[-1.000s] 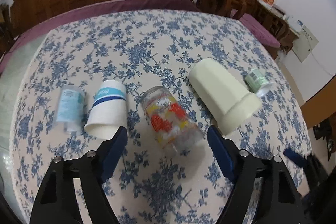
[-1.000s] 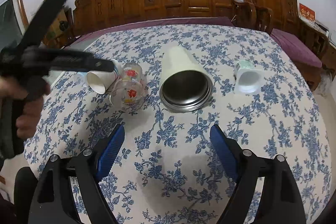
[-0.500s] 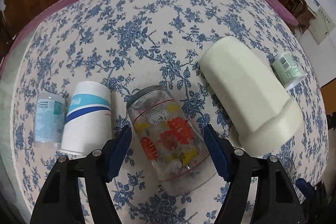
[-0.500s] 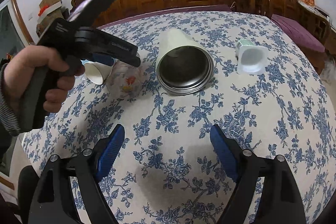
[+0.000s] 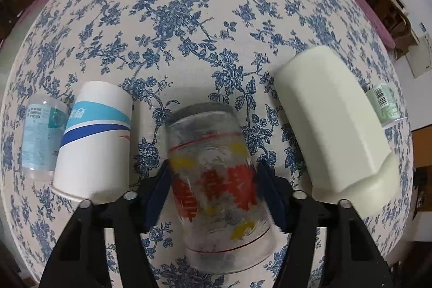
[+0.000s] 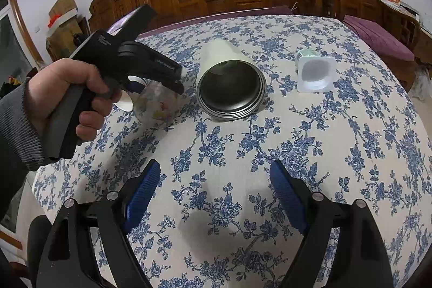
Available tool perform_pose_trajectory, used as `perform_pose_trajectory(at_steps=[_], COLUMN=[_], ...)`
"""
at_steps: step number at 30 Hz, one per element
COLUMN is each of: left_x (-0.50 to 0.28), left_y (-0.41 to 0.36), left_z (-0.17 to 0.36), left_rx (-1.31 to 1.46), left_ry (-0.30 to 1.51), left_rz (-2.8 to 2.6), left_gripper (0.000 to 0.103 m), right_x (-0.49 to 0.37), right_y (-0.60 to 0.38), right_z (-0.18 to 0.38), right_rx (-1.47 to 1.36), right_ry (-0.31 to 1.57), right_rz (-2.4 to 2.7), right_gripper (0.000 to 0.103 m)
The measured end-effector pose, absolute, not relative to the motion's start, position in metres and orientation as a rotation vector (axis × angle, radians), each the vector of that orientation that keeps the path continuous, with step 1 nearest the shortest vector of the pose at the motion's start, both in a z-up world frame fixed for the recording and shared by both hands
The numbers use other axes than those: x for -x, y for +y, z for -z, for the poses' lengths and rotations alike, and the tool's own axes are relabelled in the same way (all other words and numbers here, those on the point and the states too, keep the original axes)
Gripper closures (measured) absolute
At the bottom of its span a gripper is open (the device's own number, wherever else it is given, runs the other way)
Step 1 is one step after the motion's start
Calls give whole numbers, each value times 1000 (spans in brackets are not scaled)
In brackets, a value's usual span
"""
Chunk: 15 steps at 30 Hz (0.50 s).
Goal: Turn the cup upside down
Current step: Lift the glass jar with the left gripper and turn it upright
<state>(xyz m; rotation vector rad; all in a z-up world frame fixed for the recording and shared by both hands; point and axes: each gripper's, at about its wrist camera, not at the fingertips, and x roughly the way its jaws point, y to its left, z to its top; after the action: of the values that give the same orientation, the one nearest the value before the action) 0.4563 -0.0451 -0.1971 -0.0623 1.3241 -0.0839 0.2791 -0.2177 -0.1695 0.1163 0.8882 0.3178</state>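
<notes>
Left tongs (image 5: 213,192): blue pads against both sides of one printed glass cup (image 5: 216,185), lying on its side on the table (image 5: 189,18); actual clamping cannot be told. Right tongs (image 6: 214,196): spread apart, nothing between. Five containers lying down: glass cup, one paper cup (image 5: 94,139), one cream tumbler (image 5: 332,126), two small plastic cups (image 5: 40,134) (image 5: 384,104).
</notes>
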Motion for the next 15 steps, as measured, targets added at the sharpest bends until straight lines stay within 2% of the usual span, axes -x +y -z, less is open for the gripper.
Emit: perform_pose_trajectory(at_steps=[15], left_x=[-352], left_y=[-51], left_z=[140], left_rx=[-12], left_ry=[1182], left_rz=[208], left_gripper=[48], right_x=[-252], right_y=[-239], right_z=[144], right_rx=[-137], right_ry=[828], right_rz=[-260], right_gripper=[18])
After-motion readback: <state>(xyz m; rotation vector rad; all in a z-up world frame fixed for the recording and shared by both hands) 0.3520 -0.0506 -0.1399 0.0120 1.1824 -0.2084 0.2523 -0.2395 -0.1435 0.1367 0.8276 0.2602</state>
